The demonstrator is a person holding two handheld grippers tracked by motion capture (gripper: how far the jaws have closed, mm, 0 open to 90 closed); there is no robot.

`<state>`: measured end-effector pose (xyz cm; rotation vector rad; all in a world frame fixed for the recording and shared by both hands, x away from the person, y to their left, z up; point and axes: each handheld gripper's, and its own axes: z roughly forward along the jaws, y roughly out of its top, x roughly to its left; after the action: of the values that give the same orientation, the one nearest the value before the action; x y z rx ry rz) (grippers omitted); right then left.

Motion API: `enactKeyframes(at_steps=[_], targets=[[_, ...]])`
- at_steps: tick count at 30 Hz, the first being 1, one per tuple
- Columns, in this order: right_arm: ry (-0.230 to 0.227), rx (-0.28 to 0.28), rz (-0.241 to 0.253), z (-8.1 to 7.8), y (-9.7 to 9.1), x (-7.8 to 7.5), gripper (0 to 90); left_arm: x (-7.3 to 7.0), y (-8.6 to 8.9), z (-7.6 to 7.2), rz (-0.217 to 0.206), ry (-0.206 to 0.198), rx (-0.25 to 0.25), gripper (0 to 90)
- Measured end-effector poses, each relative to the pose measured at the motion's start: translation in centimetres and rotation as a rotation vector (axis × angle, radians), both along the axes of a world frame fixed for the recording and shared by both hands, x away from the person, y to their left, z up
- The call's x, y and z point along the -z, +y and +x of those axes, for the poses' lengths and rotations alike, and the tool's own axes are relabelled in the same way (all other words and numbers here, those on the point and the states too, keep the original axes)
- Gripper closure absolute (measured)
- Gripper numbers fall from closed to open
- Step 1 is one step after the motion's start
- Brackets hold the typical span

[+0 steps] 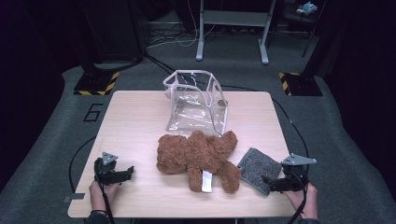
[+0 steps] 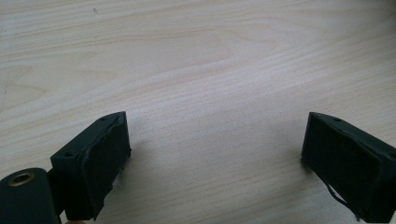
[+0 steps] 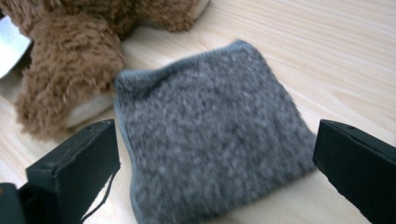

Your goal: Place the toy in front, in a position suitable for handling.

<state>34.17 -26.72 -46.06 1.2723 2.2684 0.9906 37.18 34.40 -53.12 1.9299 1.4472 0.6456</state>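
- Two tongs sit low in the frame: left tongs (image 1: 122, 174) spread wide over bare counter (image 1: 135, 121), right tongs (image 1: 273, 183) wide around the grey cloth (image 3: 210, 135).
- Cloth lies lower right, touching the teddy bear (image 1: 198, 156).
- Reaching looks underway; next, close on the cloth.
- White tag (image 1: 206, 181) unreadable; "6" (image 1: 95, 112) marks the floor.

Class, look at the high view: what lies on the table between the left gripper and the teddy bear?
Nothing: in the high view the table is bare wood between the left gripper and the teddy bear.
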Motion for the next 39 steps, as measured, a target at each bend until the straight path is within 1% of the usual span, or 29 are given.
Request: enactKeyframes(at_steps=[1, 2, 5, 7, 8, 9, 10, 11, 12, 13, 14, 16, 17, 18, 19, 20, 22, 23, 25, 26, 28, 29, 30, 31, 32, 33, 36, 38, 39], targets=[[0.006, -0.001, -0.003, 0.2, 0.3, 0.0, 0.0, 0.0, 0.0, 0.0, 0.000, 0.000, 0.000, 7.6], [0.014, -0.013, -0.008, 0.7, 0.6, 0.1, 0.0, 0.0, 0.0, 0.0, -0.001, 0.000, 0.000, 7.6], [0.042, -0.021, -0.016, 1.9, 1.4, 0.9, 0.0, 0.0, 0.0, 0.0, -0.001, 0.000, 0.001, 7.9], [0.050, -0.018, -0.021, 2.1, 1.6, 1.1, 0.0, 0.0, 0.0, 0.0, -0.002, 0.000, 0.001, 7.9], [0.055, -0.026, -0.028, 2.5, 1.8, 1.5, 0.0, 0.0, 0.0, 0.0, -0.001, 0.000, 0.001, 7.9], [0.087, -0.017, -0.033, 3.2, 2.2, 2.3, 0.0, 0.0, 0.0, 0.0, -0.002, 0.000, 0.001, 7.9], [0.085, -0.023, -0.043, 3.5, 2.2, 2.6, 0.0, 0.0, 0.0, 0.0, -0.002, 0.000, 0.001, 7.9], [0.106, -0.010, -0.032, 3.8, 2.4, 2.9, 0.0, 0.0, 0.0, 0.0, -0.001, 0.000, 0.001, 7.9], [0.107, -0.011, -0.038, 4.0, 2.4, 3.2, 0.0, 0.0, 0.0, 0.0, -0.002, 0.000, 0.001, 7.9], [0.121, -0.008, -0.047, 4.2, 2.5, 3.5, 0.3, 0.0, 0.0, 0.0, -0.001, 0.000, 0.001, 7.9], [0.132, -0.003, -0.051, 4.3, 2.6, 3.8, 2.1, 0.0, 0.0, 0.0, 0.000, -0.001, 0.000, 7.9], [0.139, 0.001, -0.071, 4.6, 2.6, 4.4, 5.4, 0.0, 0.0, 0.0, -0.001, 0.000, 0.001, 7.9], [0.141, 0.014, -0.066, 4.6, 2.7, 4.7, 6.7, 0.0, 0.0, 0.0, -0.001, 0.000, 0.001, 7.9], [0.143, 0.010, -0.071, 4.7, 2.5, 5.0, 9.8, 0.0, 0.0, 0.0, -0.001, 0.000, 0.001, 7.9], [0.150, 0.031, -0.062, 4.6, 2.6, 5.0, 12.0, 0.0, 0.0, 0.0, -0.001, 0.000, 0.001, 8.0], [0.132, 0.036, -0.075, 4.5, 2.7, 5.1, 14.3, 0.0, 0.0, 0.0, -0.001, 0.000, 0.001, 7.9], [0.112, 0.048, -0.090, 4.3, 2.8, 5.2, 17.3, 0.0, 0.0, 0.0, 0.000, -0.001, 0.000, 7.9], [0.112, 0.043, -0.095, 4.3, 2.7, 5.1, 20.0, 0.0, 0.0, 0.0, 0.000, -0.002, 0.000, 7.9], [0.110, 0.042, -0.093, 4.3, 2.7, 5.1, 21.5, 0.0, 0.0, 0.0, 0.001, -0.003, -0.001, 7.9], [0.109, 0.047, -0.091, 4.2, 2.7, 5.1, 24.0, 0.0, 0.0, 0.0, 0.002, -0.003, 0.000, 7.9], [0.088, 0.047, -0.082, 4.1, 2.4, 5.0, 36.5, 0.0, 0.0, 0.0, 0.001, -0.003, 0.000, 7.9], [0.085, 0.047, -0.077, 4.0, 2.4, 5.0, 40.6, 0.0, 0.0, 0.0, 0.001, -0.003, 0.000, 7.9], [0.087, 0.051, -0.068, 3.9, 2.4, 5.0, 43.7, 0.0, 0.0, 0.0, 0.001, -0.003, 0.000, 7.9], [0.074, 0.050, -0.067, 3.9, 2.3, 5.0, 46.7, 0.0, 0.0, 0.0, 0.001, -0.003, 0.000, 7.9], [0.072, 0.056, -0.063, 3.8, 2.2, 5.0, 50.2, 0.0, 0.0, 0.0, 0.001, -0.002, -0.001, 7.9], [0.082, 0.067, -0.051, 3.7, 2.2, 5.0, 52.8, 0.0, 0.0, 0.0, 0.000, -0.002, 0.000, 7.9], [0.074, 0.068, -0.048, 3.7, 2.1, 5.0, 60.6, 0.0, 0.0, 0.0, 0.000, -0.002, 0.000, 8.0], [0.075, 0.068, -0.048, 3.7, 2.1, 5.0, 62.3, 0.0, 0.0, 0.0, 0.001, -0.002, 0.000, 7.9], [0.087, 0.083, -0.039, 3.6, 2.2, 4.9, 67.1, 0.0, 0.0, 0.0, 0.001, -0.002, -0.001, 7.9]])
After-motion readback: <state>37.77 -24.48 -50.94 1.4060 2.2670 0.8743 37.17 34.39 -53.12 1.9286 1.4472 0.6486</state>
